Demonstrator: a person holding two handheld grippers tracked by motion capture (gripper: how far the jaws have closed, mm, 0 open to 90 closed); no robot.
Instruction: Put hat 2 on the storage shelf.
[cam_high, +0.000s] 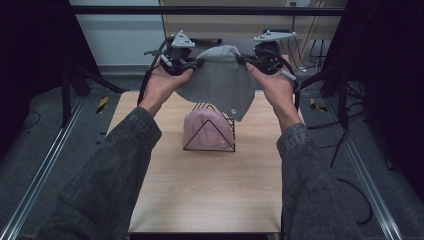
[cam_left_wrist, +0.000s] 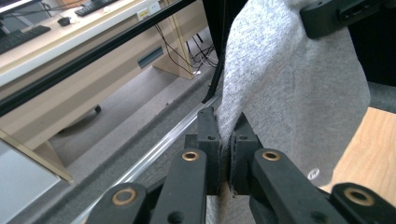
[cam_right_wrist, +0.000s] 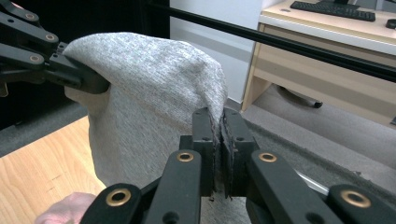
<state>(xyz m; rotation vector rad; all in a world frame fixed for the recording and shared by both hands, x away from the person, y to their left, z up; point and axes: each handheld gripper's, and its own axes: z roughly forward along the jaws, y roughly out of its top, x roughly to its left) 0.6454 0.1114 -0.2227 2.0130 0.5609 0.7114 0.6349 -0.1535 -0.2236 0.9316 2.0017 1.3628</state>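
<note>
A grey knit hat (cam_high: 220, 82) hangs in the air over the far half of the table, stretched between both grippers. My left gripper (cam_high: 196, 62) is shut on its left edge, and in the left gripper view the jaws pinch the grey fabric (cam_left_wrist: 280, 84) at the left gripper (cam_left_wrist: 225, 140). My right gripper (cam_high: 243, 61) is shut on the hat's right edge; in the right gripper view the cloth (cam_right_wrist: 149, 93) runs into the closed right gripper (cam_right_wrist: 219, 135). Below the hat, a pink hat (cam_high: 206, 129) sits in a black wire rack (cam_high: 220, 146) on the table.
The wooden table (cam_high: 210, 195) has bare surface in front of the rack. A black frame bar (cam_high: 210, 10) crosses overhead at the back. Tripod legs and cables stand on the grey floor at both sides. A desk with keyboards (cam_right_wrist: 334, 9) lies beyond.
</note>
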